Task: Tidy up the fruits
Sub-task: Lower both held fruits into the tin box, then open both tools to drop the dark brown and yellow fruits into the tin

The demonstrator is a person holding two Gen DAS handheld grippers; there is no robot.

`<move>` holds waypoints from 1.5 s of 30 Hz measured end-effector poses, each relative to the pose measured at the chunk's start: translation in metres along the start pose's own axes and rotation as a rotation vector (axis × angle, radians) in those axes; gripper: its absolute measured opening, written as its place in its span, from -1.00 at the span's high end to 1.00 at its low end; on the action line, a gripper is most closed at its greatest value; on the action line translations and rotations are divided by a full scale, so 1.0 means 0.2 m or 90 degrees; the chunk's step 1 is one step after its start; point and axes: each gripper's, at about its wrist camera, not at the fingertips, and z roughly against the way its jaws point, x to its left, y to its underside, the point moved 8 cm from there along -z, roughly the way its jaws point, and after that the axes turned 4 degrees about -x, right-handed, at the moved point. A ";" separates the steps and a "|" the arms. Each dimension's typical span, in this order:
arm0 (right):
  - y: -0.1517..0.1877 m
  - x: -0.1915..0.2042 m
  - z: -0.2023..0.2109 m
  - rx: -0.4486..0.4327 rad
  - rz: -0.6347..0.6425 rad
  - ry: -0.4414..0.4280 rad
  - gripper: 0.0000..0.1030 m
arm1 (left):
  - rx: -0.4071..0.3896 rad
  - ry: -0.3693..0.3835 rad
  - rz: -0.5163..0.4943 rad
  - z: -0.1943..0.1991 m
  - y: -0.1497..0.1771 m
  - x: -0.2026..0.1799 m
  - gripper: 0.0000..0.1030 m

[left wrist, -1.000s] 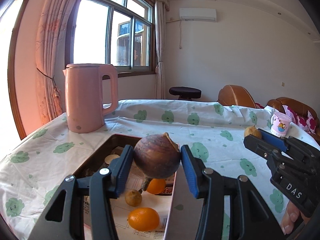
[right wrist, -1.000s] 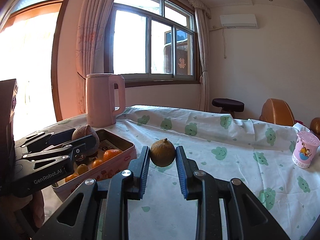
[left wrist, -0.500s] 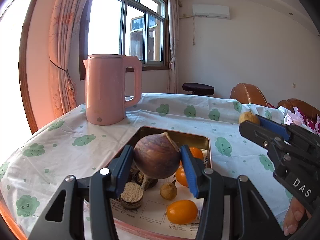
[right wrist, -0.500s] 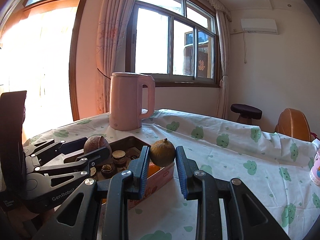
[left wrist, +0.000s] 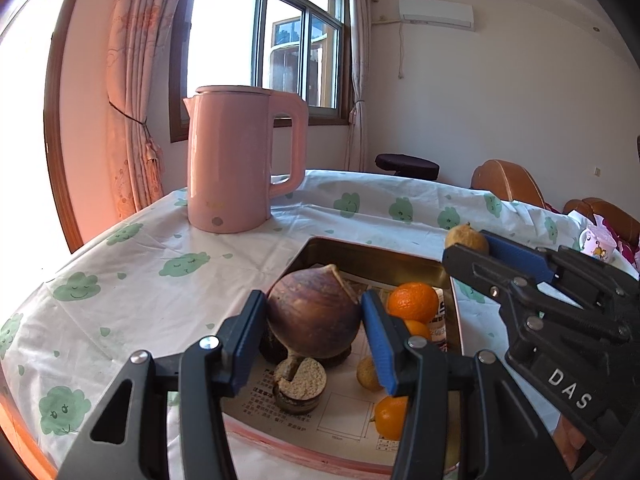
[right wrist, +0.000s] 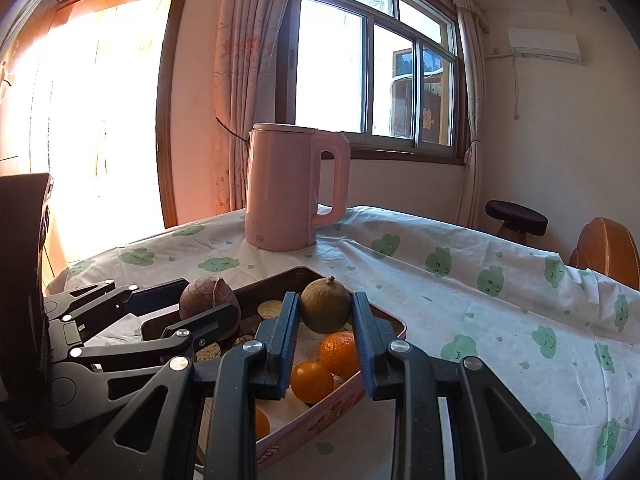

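Left gripper [left wrist: 314, 316] clamped a brown fruit [left wrist: 313, 318] over the tin [left wrist: 372, 254]; right gripper [right wrist: 325, 312], at three o'clock, clamped a small tan fruit [right wrist: 325, 310].

Left gripper [left wrist: 314, 334]: black moulded frame with triangular cut-outs, silver screw heads at the pivots, and ribbed blue pads [left wrist: 378, 344] lining the inner finger faces; white lettering "DAS" appears on the side of the right gripper [left wrist: 466, 250] in the left wrist view. Right gripper matches in build and colour. Bare skin [left wrist: 566, 438] shows beneath its frame.
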 end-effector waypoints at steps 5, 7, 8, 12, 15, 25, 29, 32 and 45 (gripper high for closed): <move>0.00 0.02 -0.05 0.012 0.000 -0.004 0.45 | 0.010 -0.005 0.004 -0.01 0.01 0.03 0.01; 0.00 0.03 -0.06 0.015 0.000 -0.004 0.45 | 0.012 -0.008 0.003 -0.01 0.01 0.04 0.01; 0.01 0.03 -0.07 0.017 0.000 -0.004 0.45 | 0.015 -0.008 0.003 -0.01 0.01 0.04 0.01; 0.01 0.04 -0.09 0.026 0.001 -0.006 0.45 | 0.028 -0.007 0.002 -0.03 0.02 0.05 0.01; 0.02 0.05 -0.12 0.037 0.002 -0.006 0.45 | 0.038 -0.009 0.000 -0.04 0.03 0.06 0.01; 0.09 0.04 -0.23 0.091 -0.021 -0.020 0.45 | 0.063 0.007 0.000 -0.07 0.05 0.06 0.01; 0.11 0.04 -0.24 0.102 -0.024 -0.023 0.45 | 0.064 0.003 -0.005 -0.07 0.05 0.06 0.01; 0.11 0.05 -0.26 0.109 -0.019 -0.025 0.45 | 0.064 0.002 -0.005 -0.07 0.05 0.07 0.01; 0.13 0.05 -0.27 0.123 -0.020 -0.026 0.43 | 0.060 0.000 -0.011 -0.07 0.06 0.06 -0.01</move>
